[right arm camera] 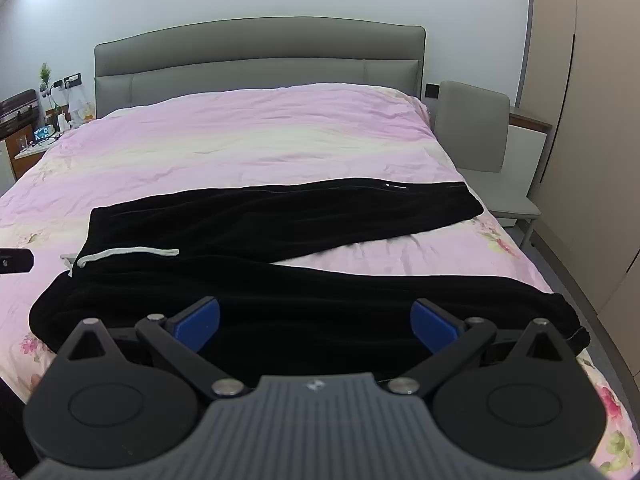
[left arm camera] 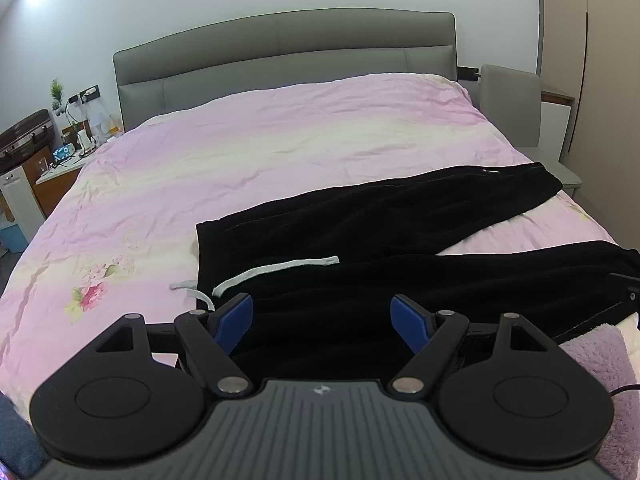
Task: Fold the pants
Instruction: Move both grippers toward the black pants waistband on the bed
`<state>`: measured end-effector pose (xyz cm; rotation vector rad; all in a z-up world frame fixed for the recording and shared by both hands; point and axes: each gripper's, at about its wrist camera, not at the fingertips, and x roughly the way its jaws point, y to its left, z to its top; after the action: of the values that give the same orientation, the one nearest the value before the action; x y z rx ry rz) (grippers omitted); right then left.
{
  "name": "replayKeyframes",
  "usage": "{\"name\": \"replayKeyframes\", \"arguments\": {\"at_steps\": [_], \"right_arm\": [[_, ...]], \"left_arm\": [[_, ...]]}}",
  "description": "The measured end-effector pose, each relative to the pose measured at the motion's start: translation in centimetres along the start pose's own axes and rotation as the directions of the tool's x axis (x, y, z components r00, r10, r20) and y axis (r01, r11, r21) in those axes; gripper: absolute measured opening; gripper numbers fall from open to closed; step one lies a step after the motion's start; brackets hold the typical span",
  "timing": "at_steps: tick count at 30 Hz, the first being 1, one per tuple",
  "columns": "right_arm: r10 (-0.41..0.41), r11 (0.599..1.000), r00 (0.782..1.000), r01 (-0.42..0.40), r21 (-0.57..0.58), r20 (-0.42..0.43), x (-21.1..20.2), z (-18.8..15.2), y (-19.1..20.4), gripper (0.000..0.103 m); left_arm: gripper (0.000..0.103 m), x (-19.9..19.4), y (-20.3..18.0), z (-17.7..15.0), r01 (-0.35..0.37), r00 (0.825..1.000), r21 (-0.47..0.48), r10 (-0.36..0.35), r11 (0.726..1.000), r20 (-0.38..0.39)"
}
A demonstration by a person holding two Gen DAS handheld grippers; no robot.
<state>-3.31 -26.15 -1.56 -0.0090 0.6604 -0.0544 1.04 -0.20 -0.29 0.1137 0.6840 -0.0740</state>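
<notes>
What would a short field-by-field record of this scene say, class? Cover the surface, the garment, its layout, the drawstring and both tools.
surface: bed with pink floral cover
garment: black pants, unfolded
layout: waistband to the left, two legs spread apart toward the right
drawstring: white cord lying on the waist area
left hand-held gripper: open, above the waist end, holding nothing
right hand-held gripper: open, above the near leg, holding nothing
fold status: not yet begun
</notes>
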Motion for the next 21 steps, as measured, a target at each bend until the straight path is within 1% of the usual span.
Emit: {"name": "replayKeyframes", "arguments": {"at_steps": [11, 21], "right_arm": [[-0.026, 0.999, 1.000, 0.026, 0.022, -0.009, 0.2, 0.0, -1.0, 0.098], [-0.040, 0.998, 0.998, 0.042, 0.037, -0.046, 1.2, -0.4, -1.9, 0.098]], "left_arm": [[0.092, 0.0, -0.7, 0.2, 0.021, 1.000, 0.020, -0.021, 1.000, -0.002], [0.092, 0.2, -0.8, 0.2, 0.029, 0.999, 0.015, -0.029, 0.999, -0.013]]}}
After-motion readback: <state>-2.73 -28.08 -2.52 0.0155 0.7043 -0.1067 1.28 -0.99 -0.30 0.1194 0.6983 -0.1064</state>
